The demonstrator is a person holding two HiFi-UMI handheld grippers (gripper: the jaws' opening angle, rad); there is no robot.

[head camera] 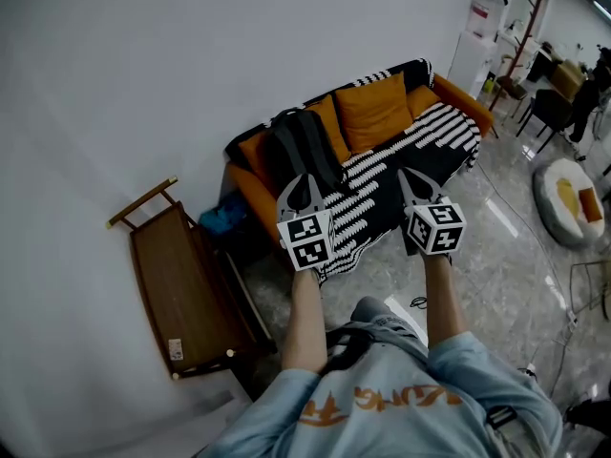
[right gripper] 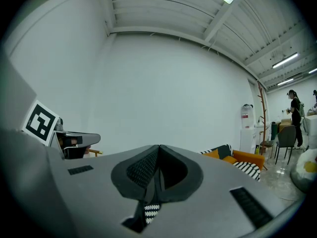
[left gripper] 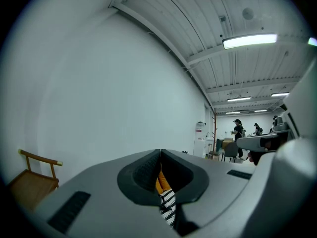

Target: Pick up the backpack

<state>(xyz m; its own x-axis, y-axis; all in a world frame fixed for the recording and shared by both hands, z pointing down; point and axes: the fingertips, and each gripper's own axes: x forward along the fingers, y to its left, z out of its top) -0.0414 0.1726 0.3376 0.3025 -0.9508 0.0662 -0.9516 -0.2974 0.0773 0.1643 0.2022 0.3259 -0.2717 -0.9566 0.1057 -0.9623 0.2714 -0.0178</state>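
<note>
A dark backpack point(head camera: 299, 151) leans upright against the orange cushions at the left end of the sofa point(head camera: 456, 103), which has a black-and-white striped cover. In the head view my left gripper point(head camera: 304, 181) is held out level, its tip just below the backpack in the picture, jaws shut and empty. My right gripper point(head camera: 411, 177) is held beside it to the right, over the striped seat, also shut on nothing. In the left gripper view point(left gripper: 160, 155) and the right gripper view point(right gripper: 159, 150) the jaws meet, with only slivers of the sofa showing beneath.
A wooden chair-like rack point(head camera: 183, 289) stands against the white wall left of the sofa, with a blue thing point(head camera: 222, 218) between them. At the far right are a water dispenser point(head camera: 480, 29), a coat stand point(head camera: 523, 36), chairs, a round cushion point(head camera: 573, 197) and people point(left gripper: 238, 130).
</note>
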